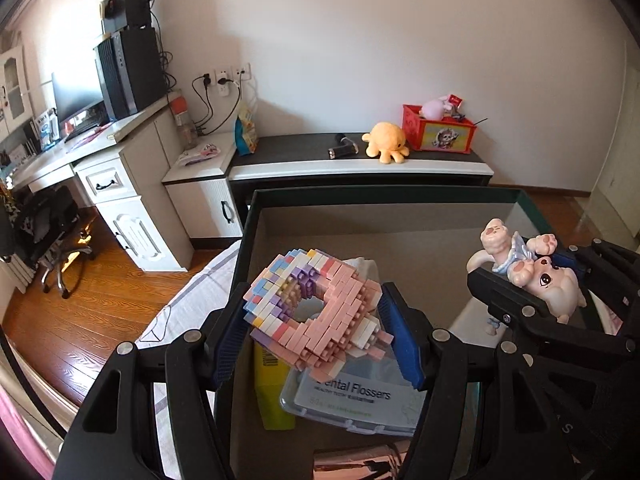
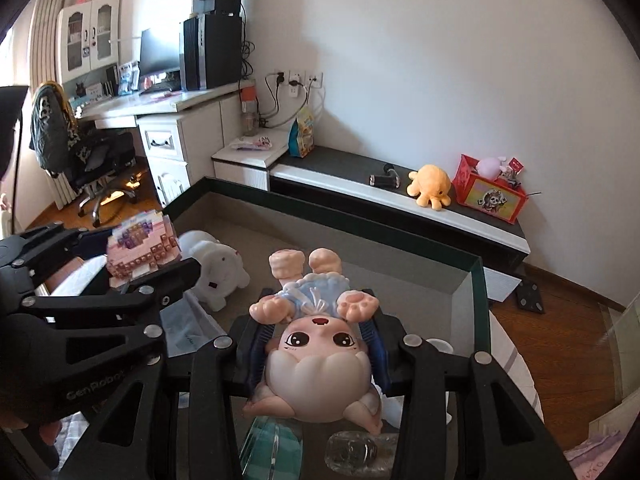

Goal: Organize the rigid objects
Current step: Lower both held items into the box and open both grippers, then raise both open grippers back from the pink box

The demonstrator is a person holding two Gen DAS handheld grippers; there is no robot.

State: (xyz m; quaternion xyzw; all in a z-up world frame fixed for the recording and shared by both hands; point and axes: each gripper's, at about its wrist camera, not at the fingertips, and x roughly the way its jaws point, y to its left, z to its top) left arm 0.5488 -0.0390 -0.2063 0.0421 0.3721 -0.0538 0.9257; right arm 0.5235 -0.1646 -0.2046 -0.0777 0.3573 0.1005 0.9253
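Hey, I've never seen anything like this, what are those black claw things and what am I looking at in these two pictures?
There is no robot here. A person holds two black hand-held grippers, each with a fisheye camera looking along its two fingers. One picture is from the left gripper, which is clamped on a pastel pink and purple toy-brick ring. The other is from the right gripper, clamped on an upside-down pink doll figurine in a blue dress. Below them is a dark-rimmed glass table. On it lie a clear plastic box labelled Dental Flossers, a yellow box and a white plush toy.
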